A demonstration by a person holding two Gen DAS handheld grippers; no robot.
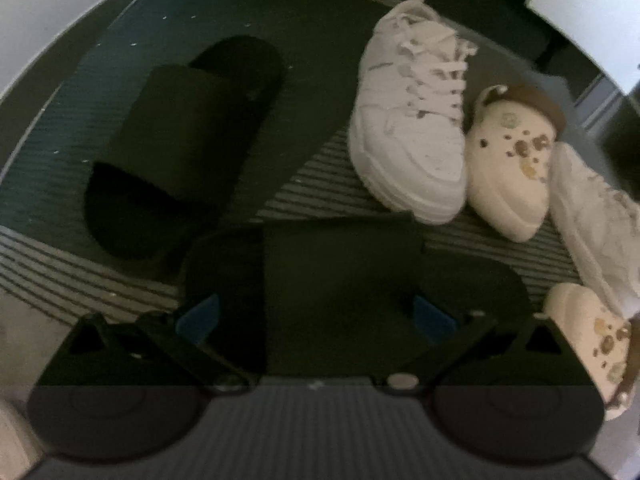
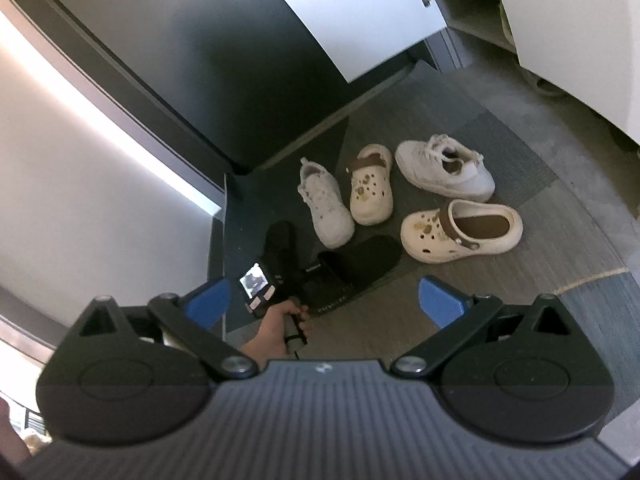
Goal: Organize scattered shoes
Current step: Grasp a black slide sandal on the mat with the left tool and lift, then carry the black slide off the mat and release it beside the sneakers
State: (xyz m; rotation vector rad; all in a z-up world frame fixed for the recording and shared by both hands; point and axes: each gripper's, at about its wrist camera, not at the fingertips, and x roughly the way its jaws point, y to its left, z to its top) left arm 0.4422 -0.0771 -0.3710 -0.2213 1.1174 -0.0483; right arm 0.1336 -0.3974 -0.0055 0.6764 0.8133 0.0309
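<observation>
The black rubber slide sandal (image 1: 340,292) between the left claw (image 1: 316,316) blurs into shadow; that claw grips it low over the striped mat (image 1: 320,176). The right claw (image 2: 324,300) hovers high, spread wide and empty.

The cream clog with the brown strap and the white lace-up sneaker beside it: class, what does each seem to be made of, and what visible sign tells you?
Cream clog with brown strap: probably moulded foam or rubber, matt; one smooth piece with punched holes.
White lace-up sneaker: likely leather or a synthetic, slightly glossy; stitched panels, woven laces, ridged rubbery-looking sole.
</observation>
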